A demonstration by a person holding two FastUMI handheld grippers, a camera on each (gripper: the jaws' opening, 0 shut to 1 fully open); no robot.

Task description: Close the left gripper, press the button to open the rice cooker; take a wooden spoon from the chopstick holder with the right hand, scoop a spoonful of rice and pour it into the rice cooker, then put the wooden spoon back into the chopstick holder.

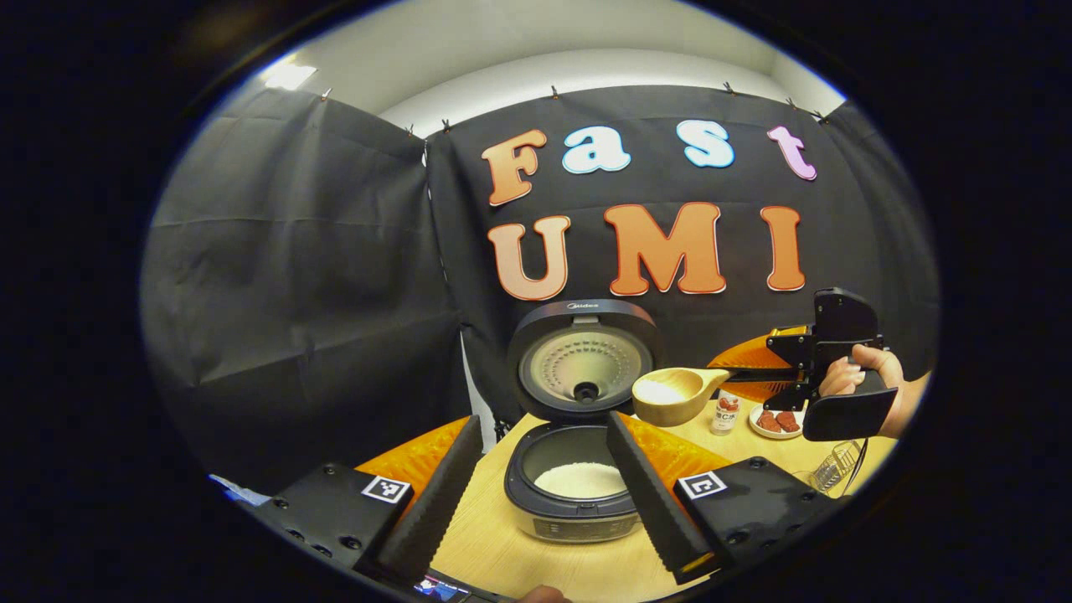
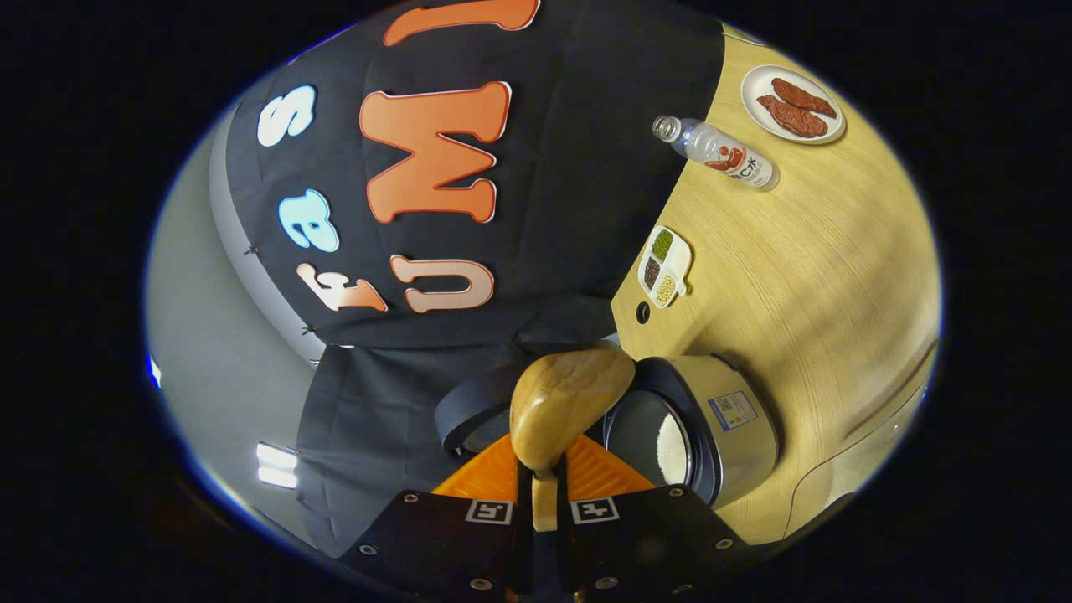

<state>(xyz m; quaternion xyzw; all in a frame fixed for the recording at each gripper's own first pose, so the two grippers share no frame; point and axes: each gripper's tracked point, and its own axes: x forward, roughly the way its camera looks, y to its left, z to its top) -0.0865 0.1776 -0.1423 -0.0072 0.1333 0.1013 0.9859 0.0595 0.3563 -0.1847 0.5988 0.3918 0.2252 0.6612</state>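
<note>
Wooden round-bowled spoon (image 1: 674, 395) with white rice in it sits level beside the raised lid of our grey rice cooker (image 1: 574, 490), pot open on the pale wood counter (image 1: 502, 544); our right hand-held gripper (image 2: 544, 490) is clenched on its handle, while our left hand-held gripper (image 1: 536, 494) hangs released, fingers wide apart

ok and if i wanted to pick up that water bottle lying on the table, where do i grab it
Grip the water bottle across its clear middle, coming down from above with a finger on each long side. It lies flat on the table, so the round body is the widest open part; the cap end is narrow.
</note>
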